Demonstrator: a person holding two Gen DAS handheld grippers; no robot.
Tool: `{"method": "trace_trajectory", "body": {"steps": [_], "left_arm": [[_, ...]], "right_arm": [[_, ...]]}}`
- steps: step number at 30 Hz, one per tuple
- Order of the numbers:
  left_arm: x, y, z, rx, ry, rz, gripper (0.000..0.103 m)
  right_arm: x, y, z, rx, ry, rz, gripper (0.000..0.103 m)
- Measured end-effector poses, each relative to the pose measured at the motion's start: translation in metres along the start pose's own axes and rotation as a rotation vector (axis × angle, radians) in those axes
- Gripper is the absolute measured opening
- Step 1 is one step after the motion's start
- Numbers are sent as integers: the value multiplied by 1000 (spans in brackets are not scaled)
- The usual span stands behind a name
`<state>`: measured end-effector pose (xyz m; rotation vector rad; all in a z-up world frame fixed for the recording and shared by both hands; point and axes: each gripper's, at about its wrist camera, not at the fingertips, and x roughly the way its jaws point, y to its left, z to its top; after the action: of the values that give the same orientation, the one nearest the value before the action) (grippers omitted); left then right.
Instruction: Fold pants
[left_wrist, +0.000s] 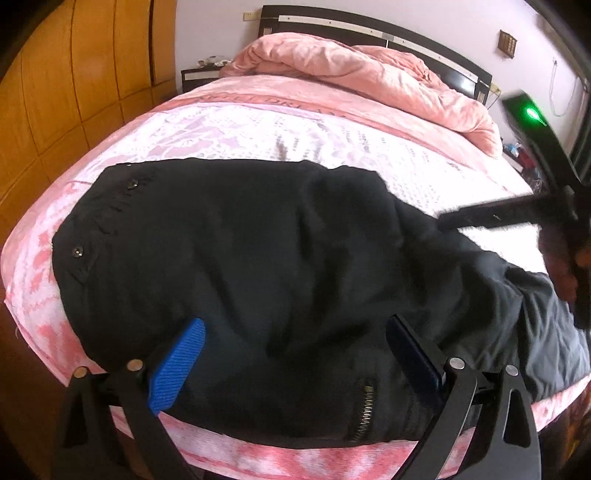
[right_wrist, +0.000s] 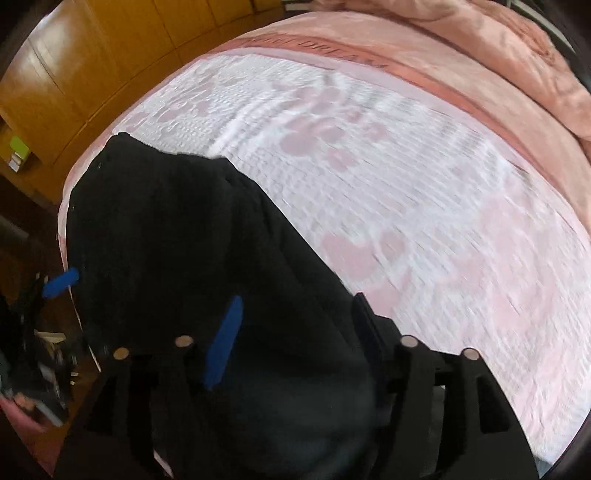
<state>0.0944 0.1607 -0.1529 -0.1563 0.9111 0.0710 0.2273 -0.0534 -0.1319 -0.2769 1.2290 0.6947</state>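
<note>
The black pants lie spread across the near part of the bed, waistband with two buttons toward 9 o'clock in the left wrist view, a zipper at 6 o'clock. The left gripper hovers over the near edge of the pants, jaws spread wide, holding nothing. The right gripper is above the pants with jaws apart, nothing between them. A pink blanket is bunched at 12 o'clock near the headboard. Wooden wardrobes stand at 10 o'clock.
</note>
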Motion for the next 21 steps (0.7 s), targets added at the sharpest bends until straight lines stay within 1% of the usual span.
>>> {"method": "trace_trajectory", "body": {"steps": [2,3,6,8,9,10,11,12,13,15,18,19,21], "left_arm": [[1,2,-2,6,1,13,99],[1,5,-2,7,2,15,99],[3,13,-1,-18,2,13,99],[5,20,0,-35,1,15,99],[6,22,1,-38,0,17,99],[8,25,3,-39,0,23,99],[10,28,5,-42,-1,32,99],[11,31,6,-47,-3,42,99],[14,35,8,-59,0,62,99],[18,41,11,-87,1,81,99],[22,50,14,-122,-3,93,99],[25,50,14,-116,0,104,99],[28,47,13,-98,4,122,99]], "right_arm": [[18,8,17,-10,22,12,65],[18,10,18,-10,28,22,65],[39,17,36,-13,50,80,65],[48,22,43,-22,59,93,64],[51,24,47,-26,59,99,57],[51,25,49,-32,54,107,45],[51,26,52,-37,51,129,38],[51,26,54,-38,55,131,32],[48,27,54,-49,51,124,23],[44,26,58,-57,32,127,14],[36,19,67,3,-26,161,8],[38,20,69,10,-33,153,7],[47,27,69,-12,-25,99,6]]}}
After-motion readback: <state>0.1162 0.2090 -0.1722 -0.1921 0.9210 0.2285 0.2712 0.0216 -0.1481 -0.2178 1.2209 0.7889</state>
